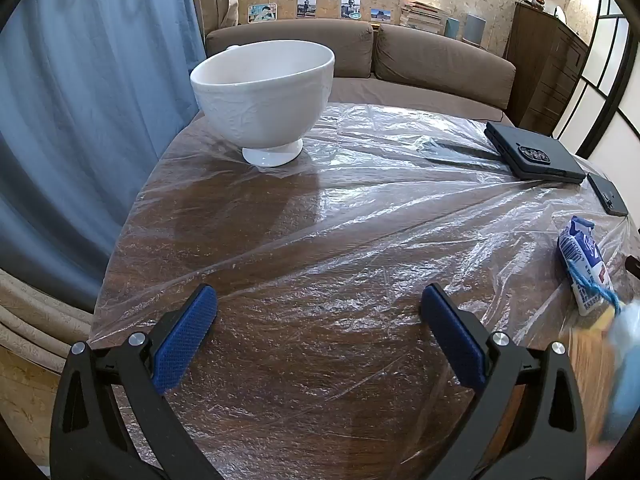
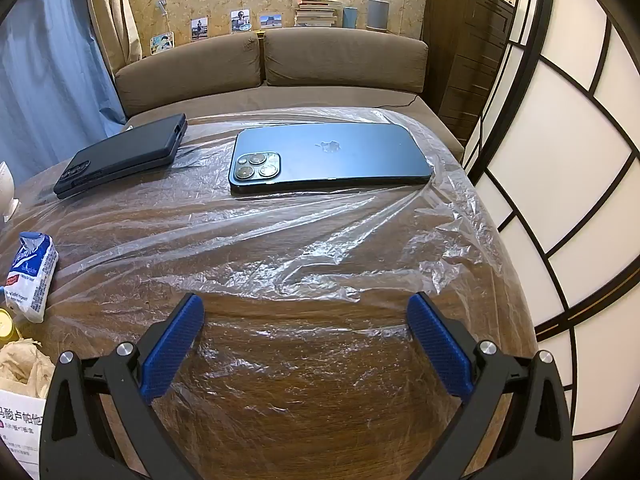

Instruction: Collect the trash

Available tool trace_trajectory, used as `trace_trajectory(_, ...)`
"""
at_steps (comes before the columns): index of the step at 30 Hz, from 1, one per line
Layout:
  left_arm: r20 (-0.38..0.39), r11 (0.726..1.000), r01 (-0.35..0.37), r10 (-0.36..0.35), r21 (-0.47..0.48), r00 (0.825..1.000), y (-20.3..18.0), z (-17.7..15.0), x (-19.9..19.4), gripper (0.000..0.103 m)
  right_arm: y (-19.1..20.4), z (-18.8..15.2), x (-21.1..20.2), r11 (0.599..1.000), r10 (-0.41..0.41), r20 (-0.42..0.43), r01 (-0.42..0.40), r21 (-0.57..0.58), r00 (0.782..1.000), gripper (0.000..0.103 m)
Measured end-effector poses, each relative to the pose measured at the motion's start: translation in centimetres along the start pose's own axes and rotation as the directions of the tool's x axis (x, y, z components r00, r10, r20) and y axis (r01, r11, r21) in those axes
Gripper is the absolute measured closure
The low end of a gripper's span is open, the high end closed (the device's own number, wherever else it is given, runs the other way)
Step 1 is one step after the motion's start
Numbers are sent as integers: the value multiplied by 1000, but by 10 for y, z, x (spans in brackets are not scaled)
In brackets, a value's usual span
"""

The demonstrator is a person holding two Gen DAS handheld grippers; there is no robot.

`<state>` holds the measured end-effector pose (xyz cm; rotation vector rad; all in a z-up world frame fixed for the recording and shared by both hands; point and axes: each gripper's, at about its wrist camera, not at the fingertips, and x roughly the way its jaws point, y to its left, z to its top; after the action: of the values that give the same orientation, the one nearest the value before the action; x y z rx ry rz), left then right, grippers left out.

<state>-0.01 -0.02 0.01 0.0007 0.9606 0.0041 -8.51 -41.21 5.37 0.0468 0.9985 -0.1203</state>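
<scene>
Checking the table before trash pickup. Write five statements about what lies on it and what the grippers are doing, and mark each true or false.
1. The white bowl stands upright. True.
2. The left gripper holds the tissue packet. False: it is open and holds nothing.
3. The blue iPhone lies camera side up. True.
4. The right gripper is shut on the plastic sheet. False: it is open.
5. The black cased phone rests on the sofa. False: it lies on the table.

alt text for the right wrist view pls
The open right tool hovers over a plastic-covered wooden table. Ahead lie a blue phone and a black phone, face down; a white-and-blue packet lies at left.
</scene>
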Motion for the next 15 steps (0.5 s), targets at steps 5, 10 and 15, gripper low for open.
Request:
trace_trajectory(5, 0, 1000, 1, -1, -1, 1000, 0, 0, 0, 1, 0, 0, 0, 1000, -3, -2, 3, -2, 1000, 4)
trace_trajectory(10, -1, 1000, 2, -2, -1, 1000, 0, 0, 0, 1, 0, 0, 0, 1000, -3, -1, 3, -2, 1000, 4)
trace_trajectory(15, -1, 1000, 2, -2, -1, 1000, 0, 0, 0, 1, 0, 0, 0, 1000, -3, -1, 3, -3, 1000, 4)
